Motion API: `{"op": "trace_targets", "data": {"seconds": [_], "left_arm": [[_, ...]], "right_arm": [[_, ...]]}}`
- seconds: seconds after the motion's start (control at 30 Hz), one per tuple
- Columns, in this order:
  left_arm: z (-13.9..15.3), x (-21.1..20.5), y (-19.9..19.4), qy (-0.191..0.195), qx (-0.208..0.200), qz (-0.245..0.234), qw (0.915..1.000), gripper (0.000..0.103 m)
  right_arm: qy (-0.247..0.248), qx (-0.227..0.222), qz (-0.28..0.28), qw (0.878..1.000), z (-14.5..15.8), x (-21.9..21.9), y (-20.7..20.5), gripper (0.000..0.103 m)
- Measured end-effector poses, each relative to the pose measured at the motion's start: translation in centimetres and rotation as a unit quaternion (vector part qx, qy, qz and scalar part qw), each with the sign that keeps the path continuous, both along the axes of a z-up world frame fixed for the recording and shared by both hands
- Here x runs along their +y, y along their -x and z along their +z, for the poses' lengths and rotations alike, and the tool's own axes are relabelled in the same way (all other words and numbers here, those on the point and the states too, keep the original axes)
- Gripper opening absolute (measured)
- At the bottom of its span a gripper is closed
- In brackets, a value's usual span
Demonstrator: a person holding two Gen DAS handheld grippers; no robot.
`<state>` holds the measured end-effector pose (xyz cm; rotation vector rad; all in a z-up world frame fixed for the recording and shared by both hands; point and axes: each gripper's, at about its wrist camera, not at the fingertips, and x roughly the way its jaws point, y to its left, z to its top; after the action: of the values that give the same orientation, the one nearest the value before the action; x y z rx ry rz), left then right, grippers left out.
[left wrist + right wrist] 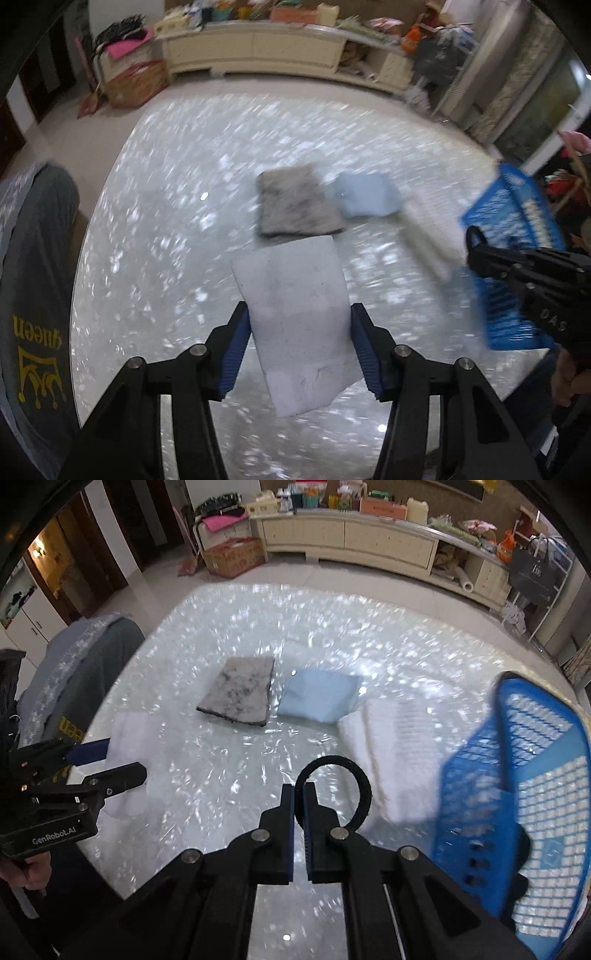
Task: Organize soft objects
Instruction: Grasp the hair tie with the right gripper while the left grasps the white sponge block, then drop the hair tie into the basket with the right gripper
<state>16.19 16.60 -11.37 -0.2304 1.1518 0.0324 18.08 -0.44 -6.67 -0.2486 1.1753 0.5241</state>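
Observation:
My left gripper [300, 345] is shut on a white folded cloth [295, 314] and holds it above the glittery table; it also shows in the right wrist view [125, 731]. My right gripper [298, 805] is shut on the black ring handle [354, 775] of a blue plastic basket [517, 812], which hangs tilted at the right and shows in the left wrist view [509, 236]. On the table lie a grey mottled cloth [238, 690], a light blue folded cloth [319, 696] and a white knitted towel [391, 753].
The table [221, 775] has a shiny, glittering top. A chair with a grey garment [85, 672] stands at its left edge. A long cream cabinet [351, 539] and a cardboard box [232, 555] stand across the floor behind.

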Motion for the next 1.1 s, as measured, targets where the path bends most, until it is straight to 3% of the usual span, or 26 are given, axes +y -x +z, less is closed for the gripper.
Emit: {"op": "trace_targets", "data": {"seconds": [0.23,0.4,0.53,0.8,1.1], "left_arm": [[6.6,-5.3,0.3,0.011,-0.058,-0.059,0.9966,0.051],[9.6,-9.3,-0.2,0.010,-0.084,-0.099,0.9915,0.051],[10.8,-12.5,-0.7,0.016,-0.092,-0.127,0.9874,0.051],[10.4,-16.0,-0.7,0.024,-0.086,-0.155,0.9838,0.051],[10.0,-15.7,-0.7,0.023,-0.084,-0.160,0.9833,0.051]], "right_arm": [[-0.010,-0.043,-0.021,0.999,5.2,-5.4,1.7,0.004],[-0.008,-0.057,-0.059,0.997,6.9,-10.1,1.8,0.004],[0.004,-0.050,-0.088,0.995,6.1,-13.4,0.9,0.004],[0.032,-0.011,-0.127,0.991,2.9,-16.5,-3.1,0.004],[0.049,0.018,-0.129,0.990,-0.2,-16.5,-5.8,0.004]]}}
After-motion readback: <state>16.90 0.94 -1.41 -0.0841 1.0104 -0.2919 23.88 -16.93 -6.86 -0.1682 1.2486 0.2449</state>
